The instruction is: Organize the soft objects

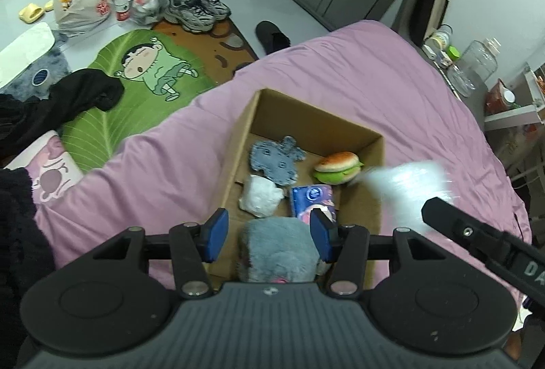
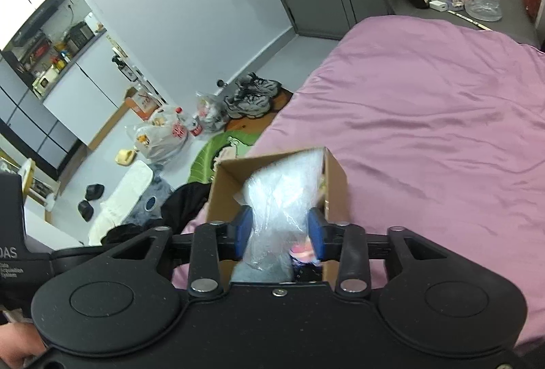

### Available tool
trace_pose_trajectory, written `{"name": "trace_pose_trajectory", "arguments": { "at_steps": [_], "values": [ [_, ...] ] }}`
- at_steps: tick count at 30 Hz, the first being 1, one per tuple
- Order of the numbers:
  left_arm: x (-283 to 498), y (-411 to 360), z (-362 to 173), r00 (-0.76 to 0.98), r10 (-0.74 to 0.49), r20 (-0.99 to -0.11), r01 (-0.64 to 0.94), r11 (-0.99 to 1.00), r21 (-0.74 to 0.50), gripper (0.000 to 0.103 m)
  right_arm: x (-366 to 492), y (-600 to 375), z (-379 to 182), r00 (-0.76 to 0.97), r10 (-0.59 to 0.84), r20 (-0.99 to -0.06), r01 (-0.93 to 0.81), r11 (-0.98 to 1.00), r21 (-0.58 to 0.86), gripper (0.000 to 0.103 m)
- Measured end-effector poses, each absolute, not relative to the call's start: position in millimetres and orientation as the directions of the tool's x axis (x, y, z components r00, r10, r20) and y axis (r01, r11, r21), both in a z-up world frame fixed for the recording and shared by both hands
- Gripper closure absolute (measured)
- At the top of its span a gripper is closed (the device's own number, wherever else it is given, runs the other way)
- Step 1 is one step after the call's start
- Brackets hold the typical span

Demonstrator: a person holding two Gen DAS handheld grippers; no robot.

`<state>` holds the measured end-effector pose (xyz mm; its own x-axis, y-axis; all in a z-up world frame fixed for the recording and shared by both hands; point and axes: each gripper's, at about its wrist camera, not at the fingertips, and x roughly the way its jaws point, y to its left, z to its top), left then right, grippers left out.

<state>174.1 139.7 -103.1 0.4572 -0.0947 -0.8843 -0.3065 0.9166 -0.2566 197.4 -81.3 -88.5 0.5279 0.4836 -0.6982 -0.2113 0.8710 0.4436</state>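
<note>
Grey plush before crowded box

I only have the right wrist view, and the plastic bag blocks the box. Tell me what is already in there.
Observer: A burger toy lies in the far right corner of the cardboard box, with a denim piece to its left.
Operator: Report anything nearer.
Observer: A white wad and a blue pack lie side by side on the box floor.
Operator: Now the left hand-held gripper.
Observer: The left hand-held gripper stands open around a grey plush at the box's near end.
</note>
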Motion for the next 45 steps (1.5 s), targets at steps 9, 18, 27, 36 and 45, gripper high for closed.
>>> {"name": "trace_pose_trajectory", "arguments": {
  "at_steps": [9, 18, 27, 36, 45],
  "values": [
    [176.7, 130.3, -97.6, 0.469, -0.065, -0.881, -0.298, 0.927, -0.227, 0.032, 195.1, -102.8, -88.9, 0.539, 0.454, -0.710, -0.162, 0.882, 0.442, 0.044],
    [177.7, 105.6, -86.5, 0.493, -0.058, -0.868, -0.253, 0.945, -0.206, 0.022, 189.3, -128.5, -90.7, 0.544, 0.430, -0.721, -0.143, 0.894, 0.425, 0.027],
    [173.7, 89.6, -82.0, 0.474, -0.073, -0.877, -0.215, 0.957, -0.195, 0.011, 180.6, -150.9, -86.5, 0.568, 0.404, -0.717, -0.118, 0.902, 0.415, 0.014],
    [163.0, 74.4, -70.7, 0.488, -0.053, -0.871, -0.186, 0.969, -0.163, 0.005, 168.9, -176.7, -81.6, 0.596, 0.372, -0.712, -0.076, 0.908, 0.411, 0.001],
    [142.7, 57.9, -50.7, 0.521, -0.033, -0.853, -0.135, 0.983, -0.121, 0.005, 149.8, -197.1, -72.7, 0.597, 0.366, -0.714, -0.060, 0.908, 0.416, 0.000]
  ]
}}
